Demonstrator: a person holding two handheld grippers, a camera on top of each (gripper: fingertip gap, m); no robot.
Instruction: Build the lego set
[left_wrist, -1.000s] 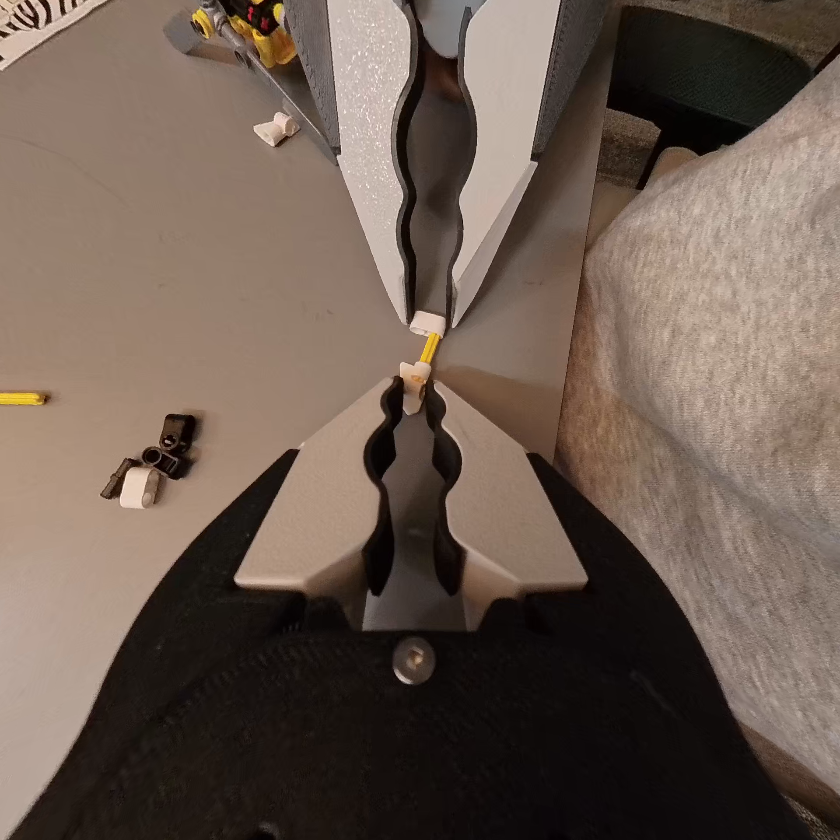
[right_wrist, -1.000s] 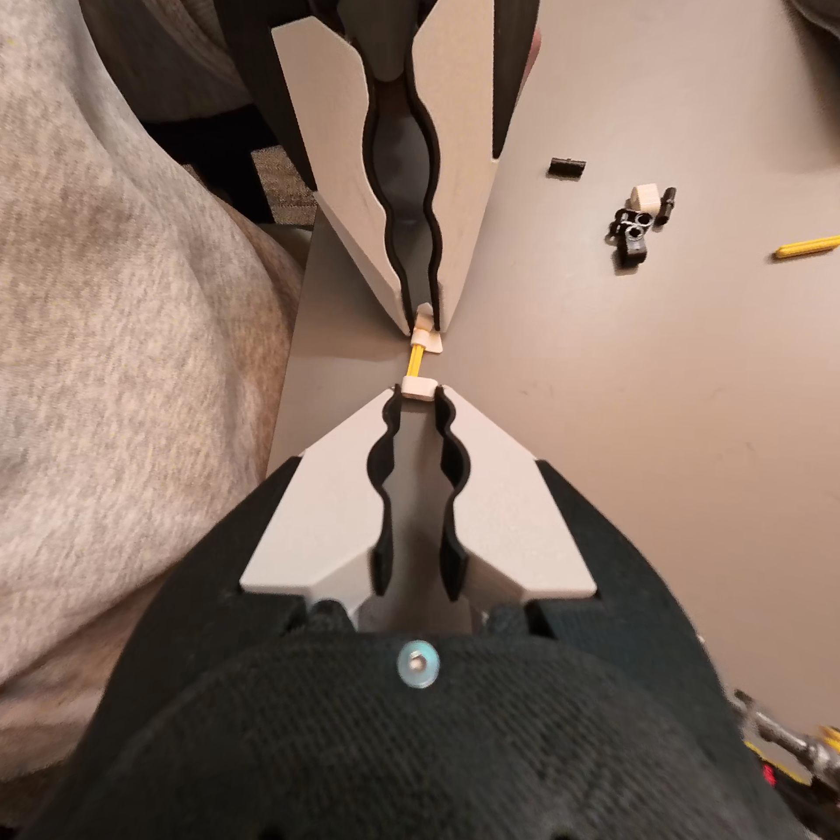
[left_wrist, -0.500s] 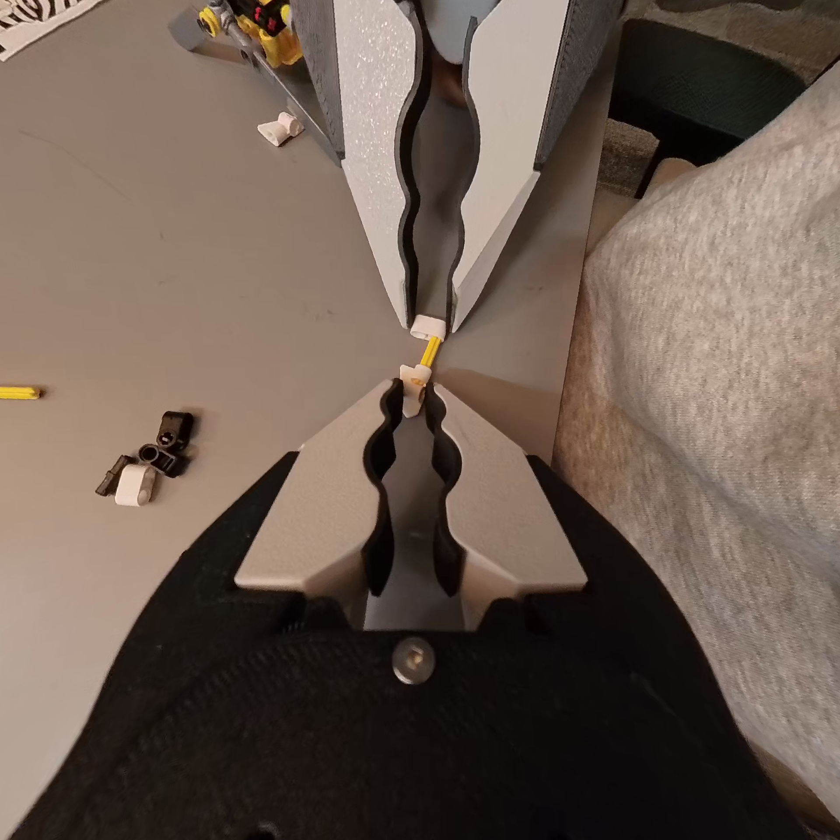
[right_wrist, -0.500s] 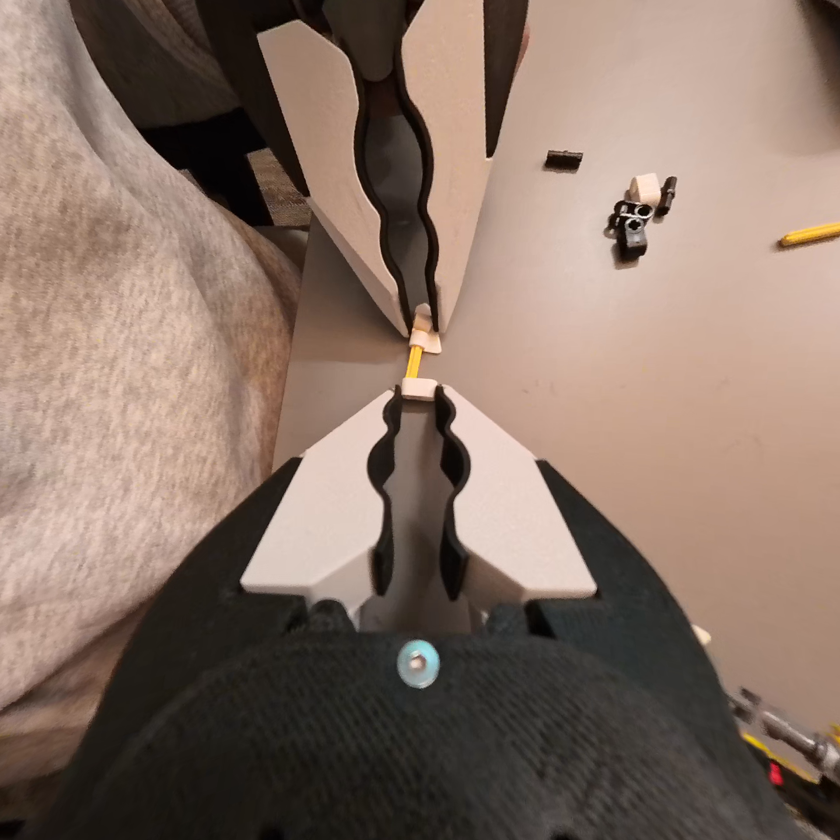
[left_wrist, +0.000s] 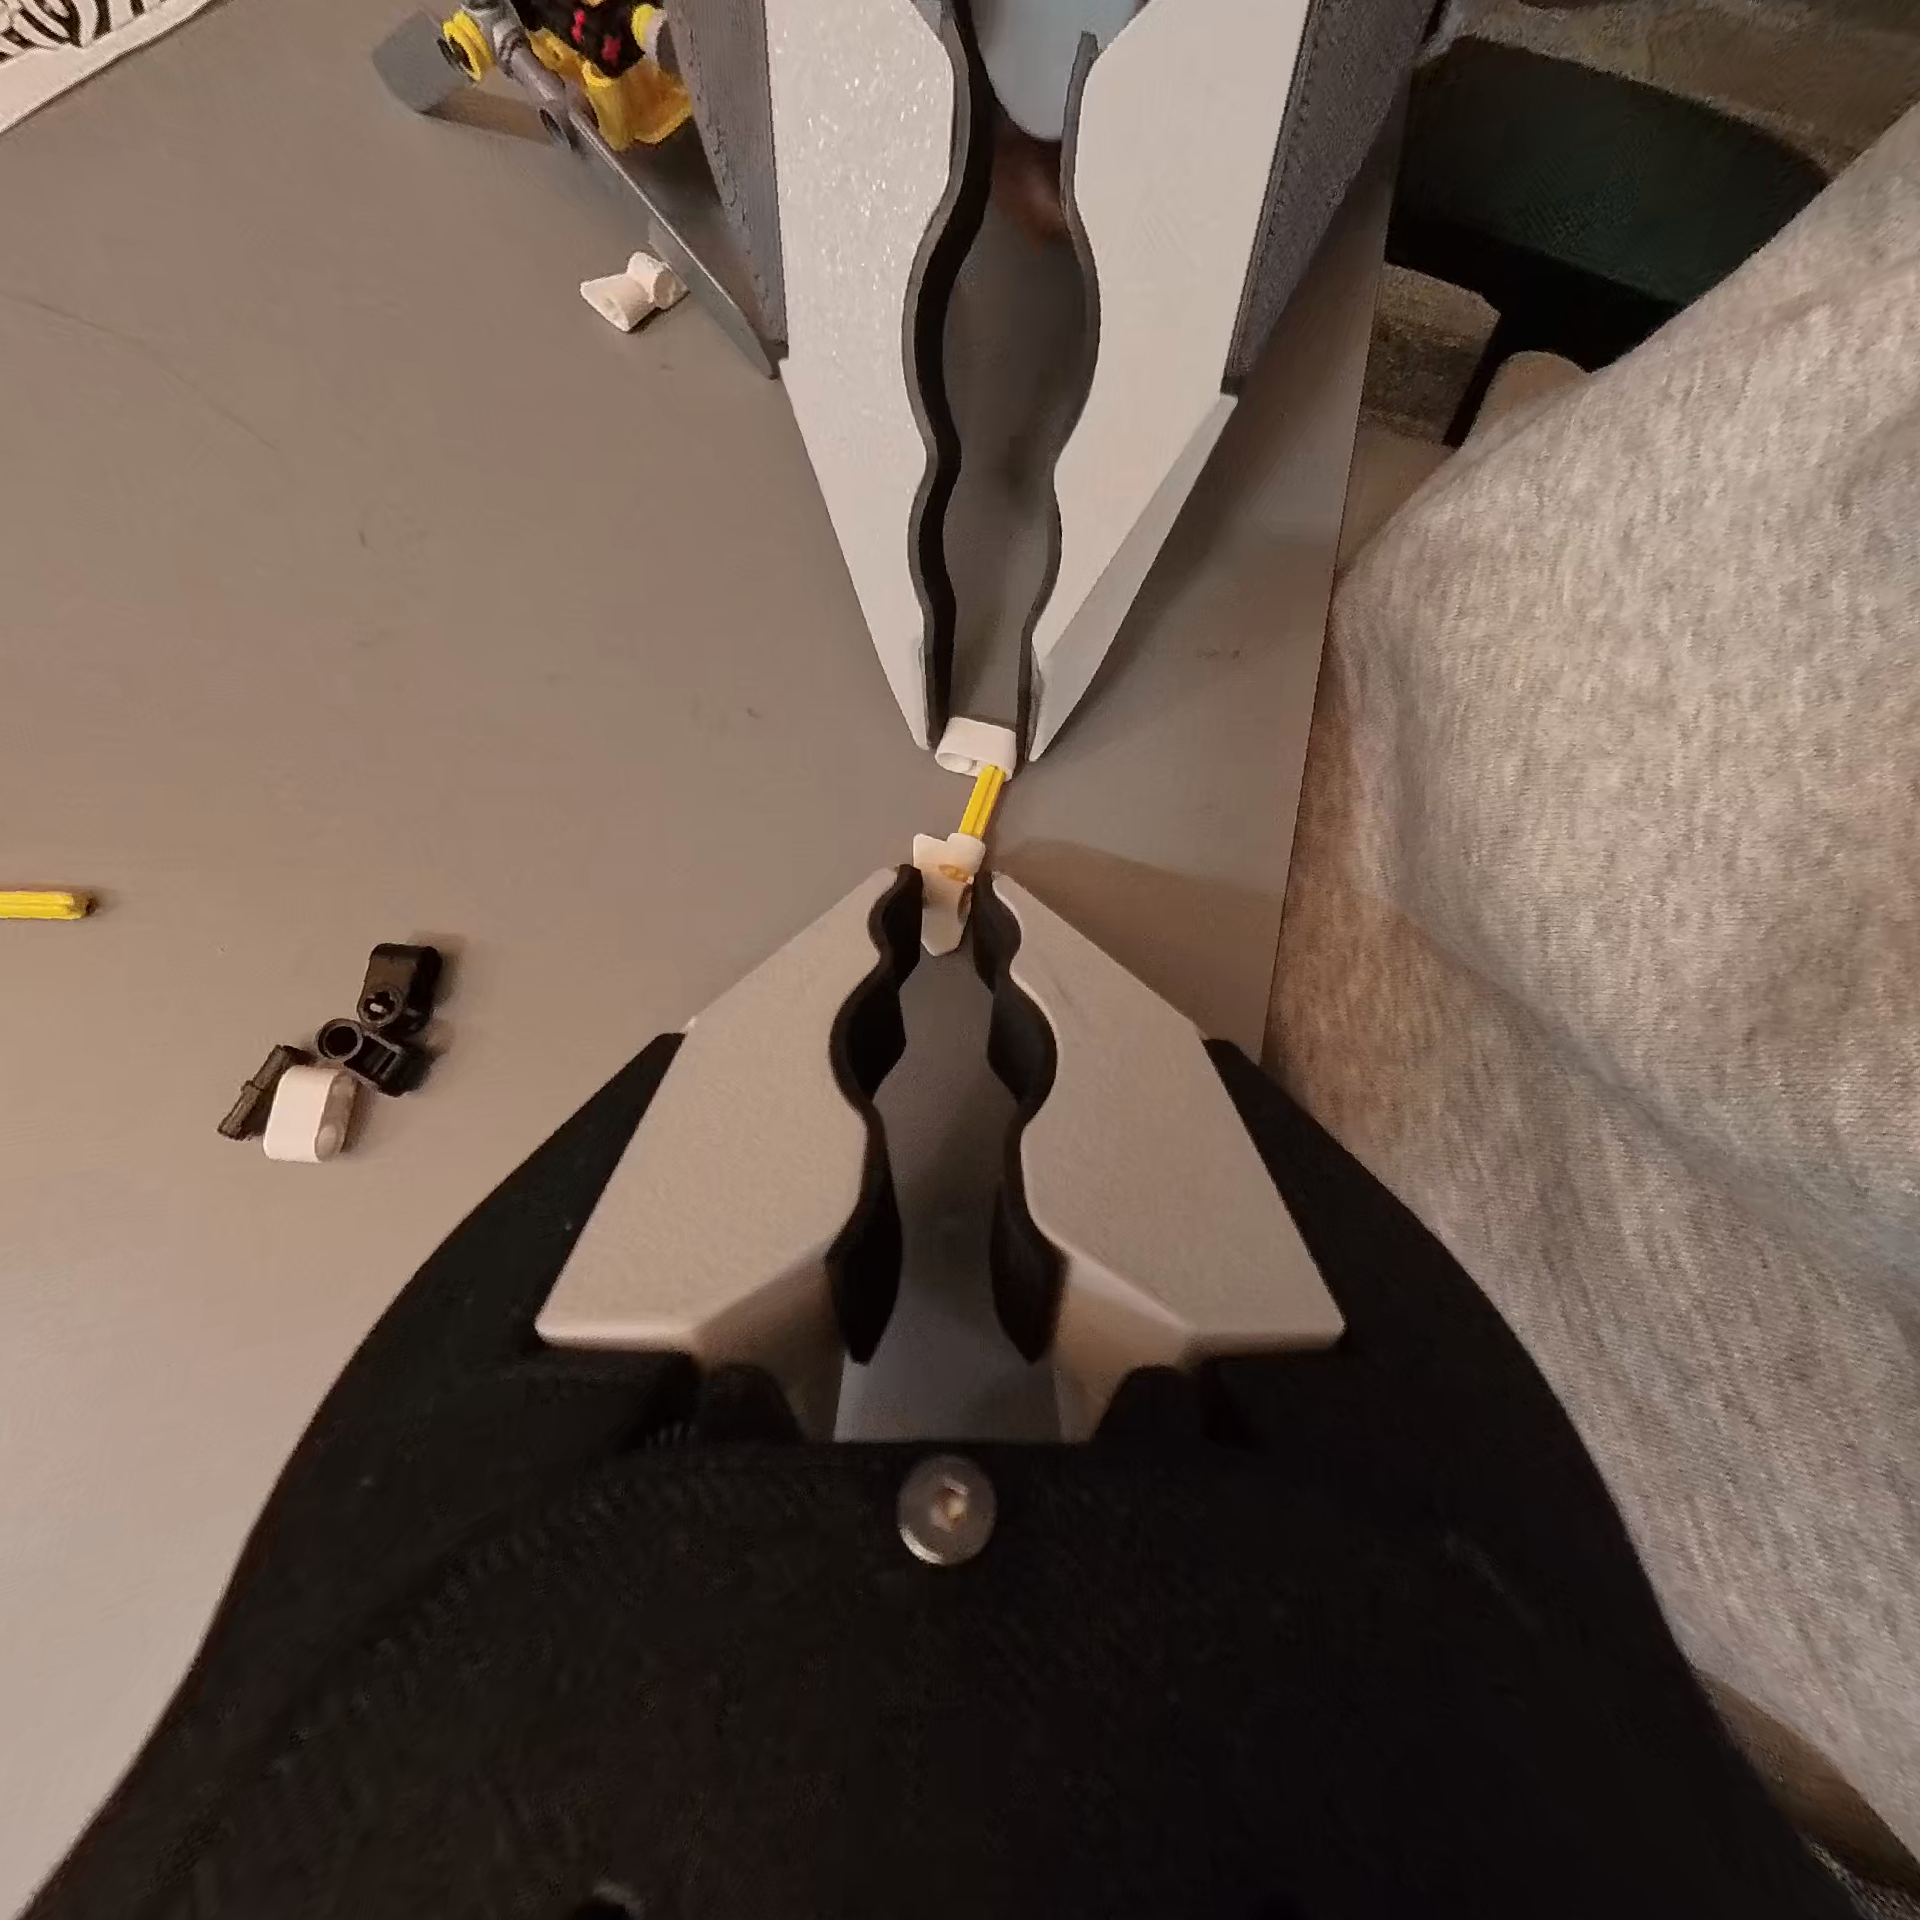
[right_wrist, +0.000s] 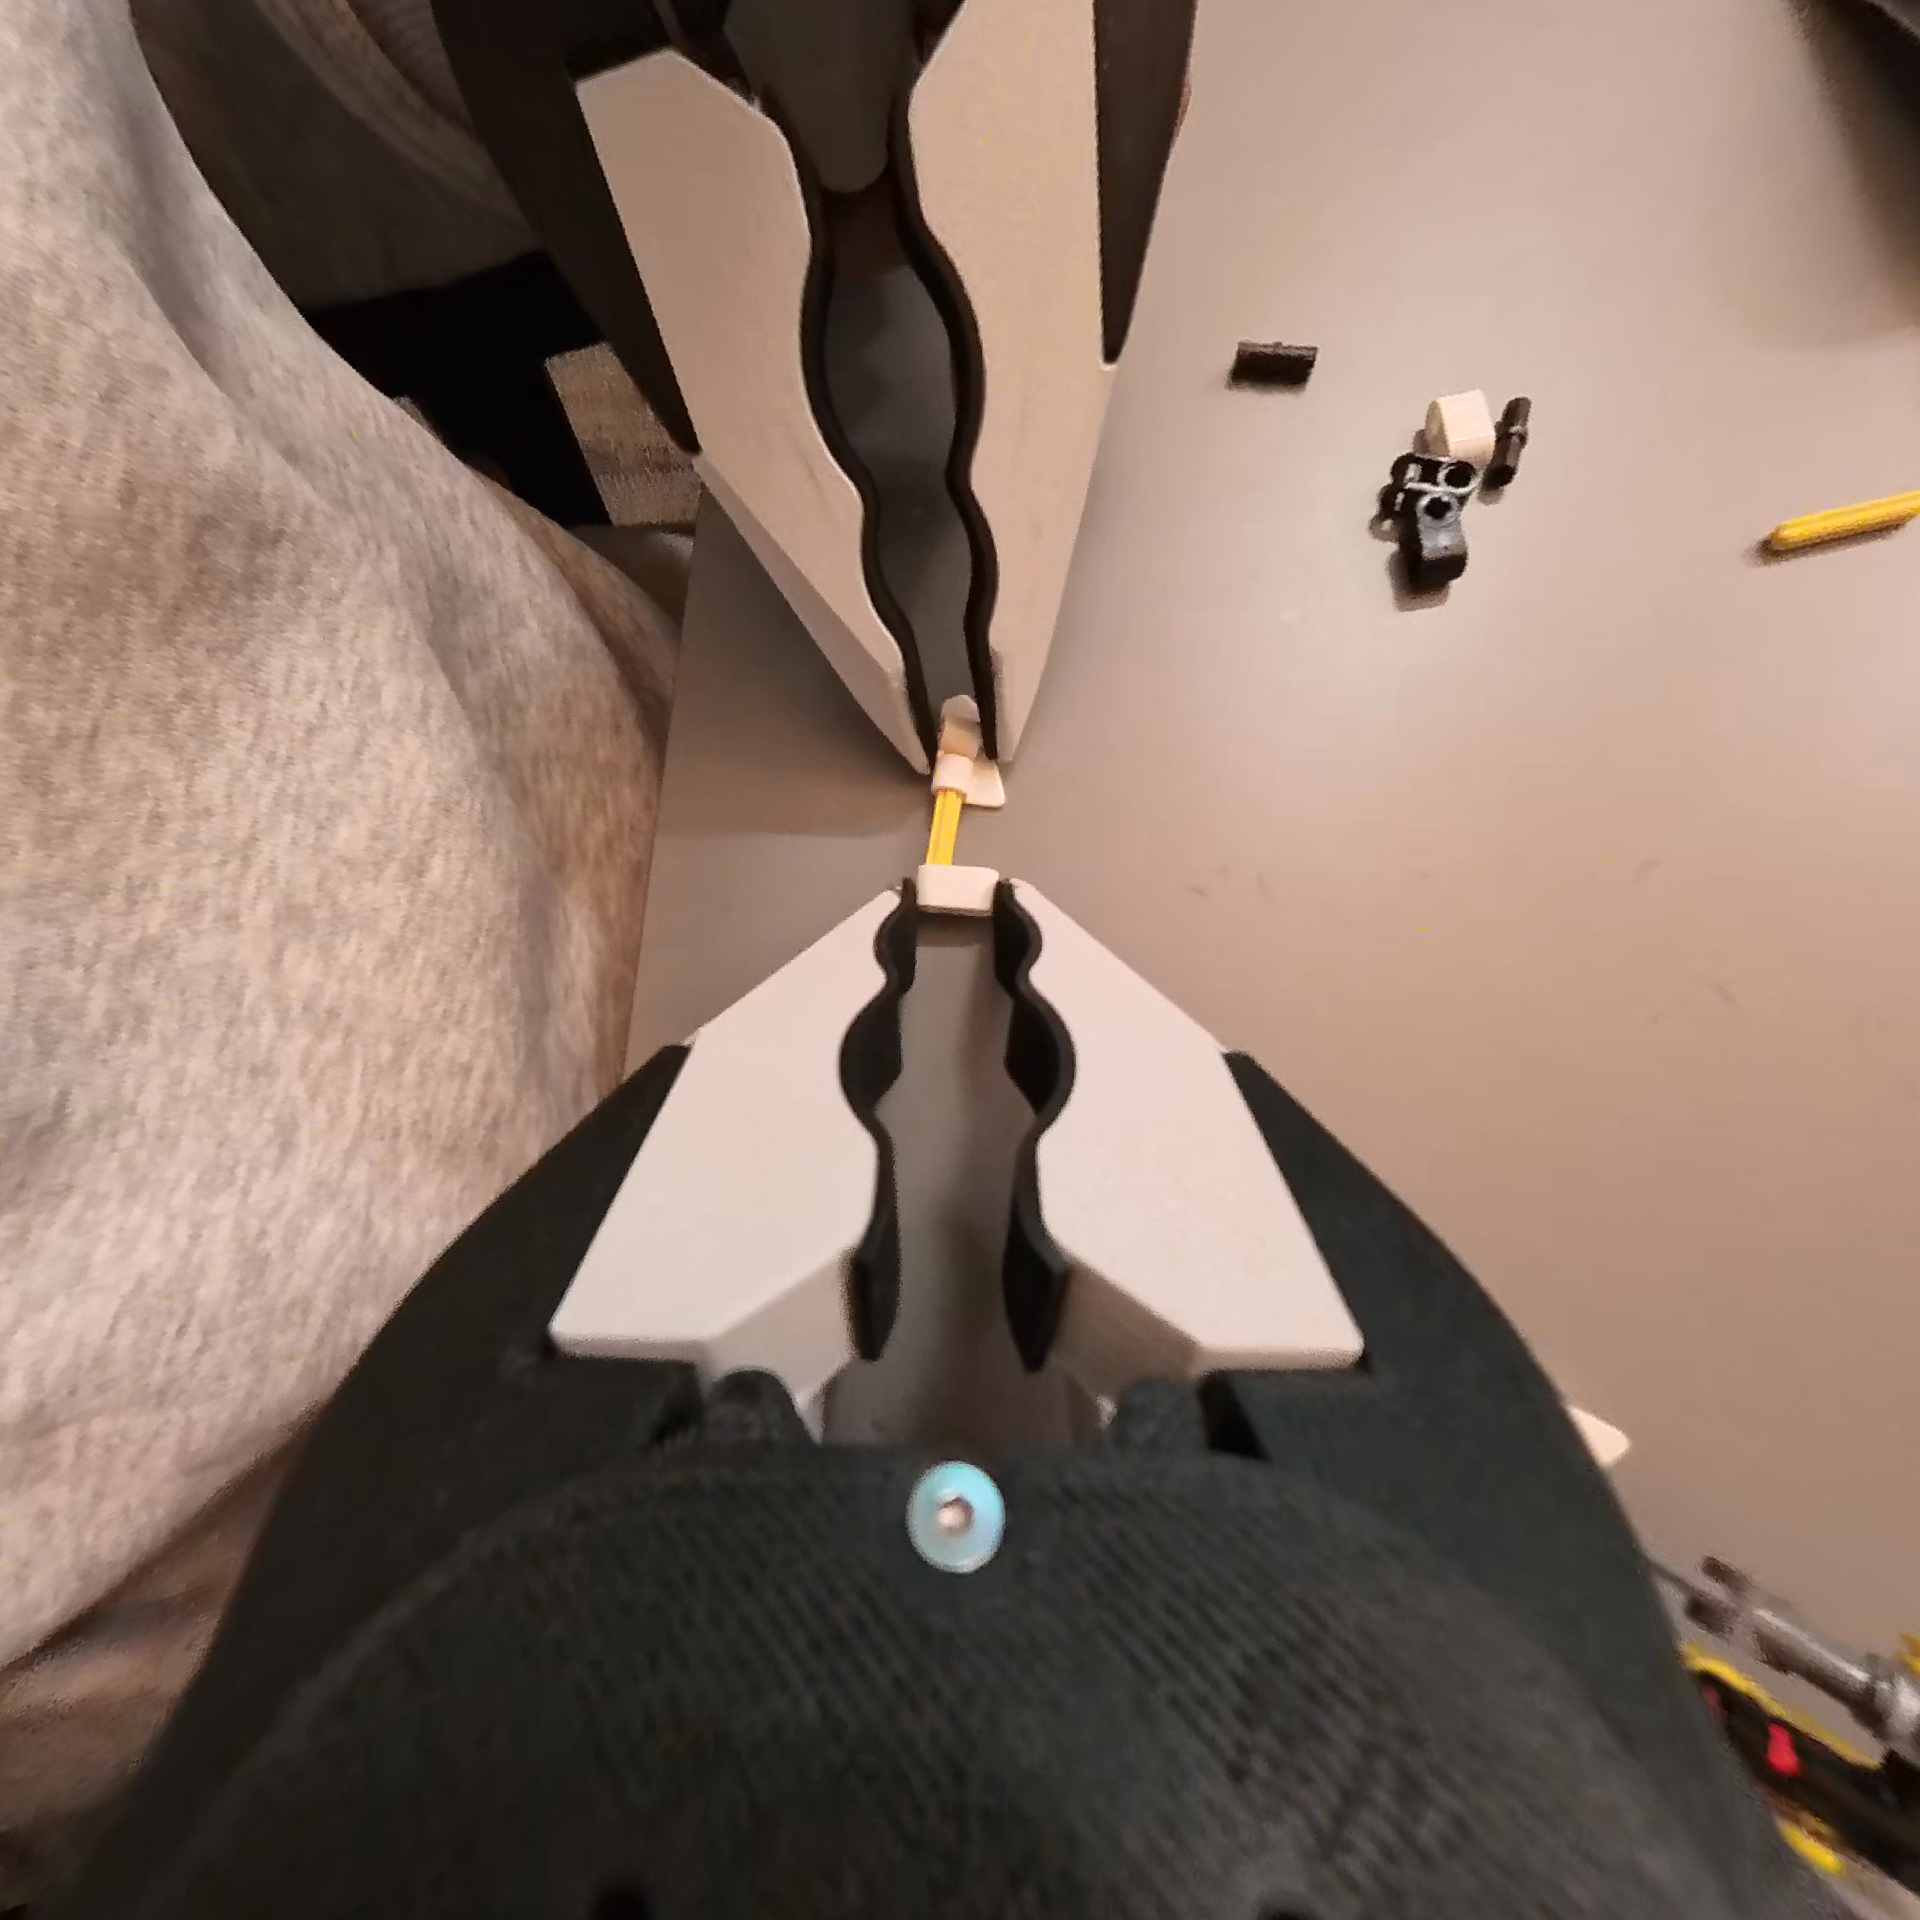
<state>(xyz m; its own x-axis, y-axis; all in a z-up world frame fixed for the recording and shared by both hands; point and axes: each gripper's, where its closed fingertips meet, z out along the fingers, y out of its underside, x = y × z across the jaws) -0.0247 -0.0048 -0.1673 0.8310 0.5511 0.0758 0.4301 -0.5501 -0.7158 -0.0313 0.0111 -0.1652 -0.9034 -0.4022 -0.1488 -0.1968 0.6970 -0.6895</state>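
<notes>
A short yellow axle joins two small white connectors above the grey table. My left gripper is shut on the near white connector, which sits a little tilted between its tips. My right gripper is shut on the other white connector. The two grippers face each other tip to tip, near the table's edge. In the left wrist view the right gripper comes from the top. In the right wrist view the left gripper does, with the axle between them.
A cluster of black pieces with a white one, a loose yellow axle and a white connector lie on the table. A partly built yellow and grey model stands behind. A black pin lies apart. A person's grey sleeve borders the table edge. The tips of both grippers are at nearly the same place. It is some 10 cm from my left tips to the black pin.
Both grippers stay shut on their white connectors. The joined pair has drifted slightly over the table; the visible length of axle between them looks about the same.
</notes>
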